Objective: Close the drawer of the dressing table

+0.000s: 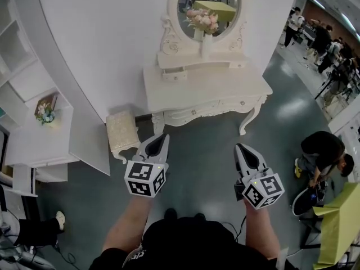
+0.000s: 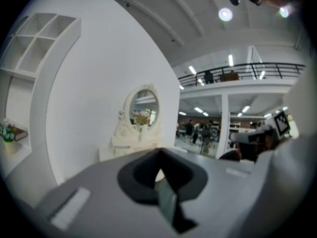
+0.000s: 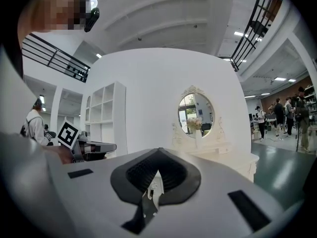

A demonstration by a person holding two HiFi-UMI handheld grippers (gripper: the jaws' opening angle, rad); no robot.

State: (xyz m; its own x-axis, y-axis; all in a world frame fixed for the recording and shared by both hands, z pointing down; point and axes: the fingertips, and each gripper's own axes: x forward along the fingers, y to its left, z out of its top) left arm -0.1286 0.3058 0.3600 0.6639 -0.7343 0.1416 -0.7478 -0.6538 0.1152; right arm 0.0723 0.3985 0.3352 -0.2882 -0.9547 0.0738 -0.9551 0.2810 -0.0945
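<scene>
The left tongs (image 1: 161, 137), pressed together and empty, hang well short of the white dressing desk (image 1: 225, 91), whose small drawer (image 1: 175, 75) juts out below the mirror (image 1: 209, 4); the right tongs (image 1: 241, 147) are likewise closed on nothing. An off-centre push could skew and jam the drawer. Its inside and runners are hidden from here.

White ornate dressing table (image 1: 208, 89) against wall (image 1: 101, 44), small drawer (image 1: 175, 75) protruding.

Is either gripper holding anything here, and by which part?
Nothing is held. The left gripper and right gripper have their jaws together and empty, apart from the white carved dressing table.
</scene>
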